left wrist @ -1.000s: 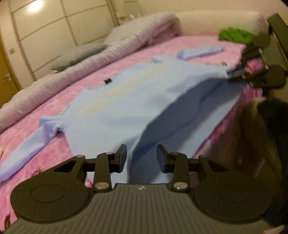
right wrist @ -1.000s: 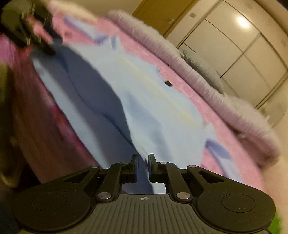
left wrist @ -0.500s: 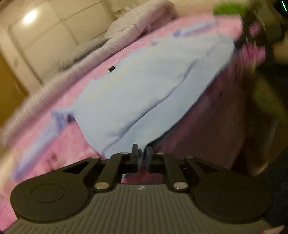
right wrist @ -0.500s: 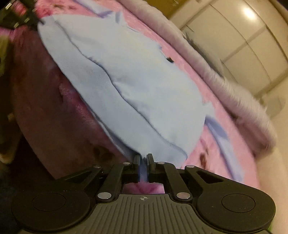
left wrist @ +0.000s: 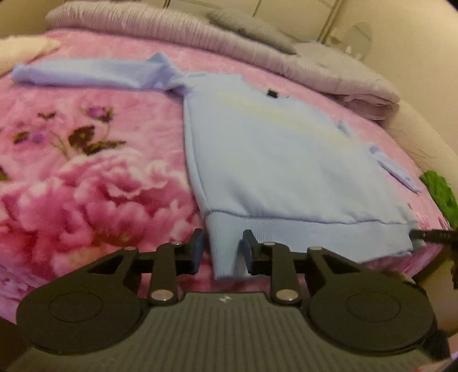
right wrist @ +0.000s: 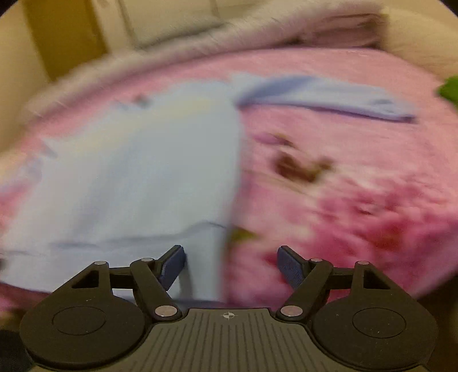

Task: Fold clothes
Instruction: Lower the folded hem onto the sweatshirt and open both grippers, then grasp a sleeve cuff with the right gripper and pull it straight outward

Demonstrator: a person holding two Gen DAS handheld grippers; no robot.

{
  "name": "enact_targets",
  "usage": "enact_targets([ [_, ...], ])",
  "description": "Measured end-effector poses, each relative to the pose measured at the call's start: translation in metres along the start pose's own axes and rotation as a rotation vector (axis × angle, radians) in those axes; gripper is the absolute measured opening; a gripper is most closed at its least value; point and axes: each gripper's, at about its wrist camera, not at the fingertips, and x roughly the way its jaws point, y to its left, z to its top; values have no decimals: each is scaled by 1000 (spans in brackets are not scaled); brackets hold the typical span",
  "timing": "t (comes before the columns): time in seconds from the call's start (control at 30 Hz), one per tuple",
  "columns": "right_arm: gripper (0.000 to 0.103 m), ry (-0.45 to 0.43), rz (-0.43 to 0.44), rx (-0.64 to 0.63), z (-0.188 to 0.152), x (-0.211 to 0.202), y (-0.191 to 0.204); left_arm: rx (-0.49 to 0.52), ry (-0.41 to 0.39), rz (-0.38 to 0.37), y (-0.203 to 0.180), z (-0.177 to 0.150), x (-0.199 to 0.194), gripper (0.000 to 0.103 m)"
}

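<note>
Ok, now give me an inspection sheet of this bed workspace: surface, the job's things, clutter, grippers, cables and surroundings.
Surface: pink floral blanket on a bed, soft.
Job's things: light blue sweatshirt spread flat, one sleeve stretched sideways, ribbed hem nearest the grippers.
Clutter: green cloth at the bed's edge; grey pillow and lilac quilt along the far side.
Grippers: left gripper open, jaws just been opening, hem corner between them, not pinched; right gripper wide open, jaws just been opening, at the hem's other corner; that view is blurred.
Cables: nothing seen.
Surroundings: pale wardrobe doors and a wooden door beyond the bed.
</note>
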Motion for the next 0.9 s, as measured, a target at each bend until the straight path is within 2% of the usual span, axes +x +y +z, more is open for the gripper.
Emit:
enact_targets([
  [0.07,76,-27,-32,-19,3,-10,-1,-19,-22,20,5,0,-15,23],
  [0.13,76,-62,-8,20,13,-24,-7,-62,-59,40,17,11,-26,25],
  [0.23,76,-112,116,120,45,-22,-16,-188,-137,49,39,37,-28,34],
  [0.3,76,-90,185,193,63,-3,-22,-322,-190,50,61,55,-17,36],
  [0.4,76,-26,196,284,79,26,-27,-517,-269,54,101,82,2,36],
  [0.47,76,-16,204,315,88,43,-31,-633,-315,77,131,100,17,37],
  [0.63,76,-7,161,308,108,75,-38,-889,-420,175,204,133,48,39],
  [0.77,76,2,116,319,128,95,-44,-1072,-486,213,248,146,68,42],
  [0.8,76,3,108,317,132,99,-44,-1082,-498,207,254,149,74,41],
  [0.83,76,3,100,317,135,103,-43,-1093,-510,200,259,153,79,38],
  [0.87,76,4,91,319,138,106,-43,-1103,-522,193,265,156,85,26],
  [0.9,76,6,87,323,141,110,-43,-1087,-541,191,263,158,83,0],
])
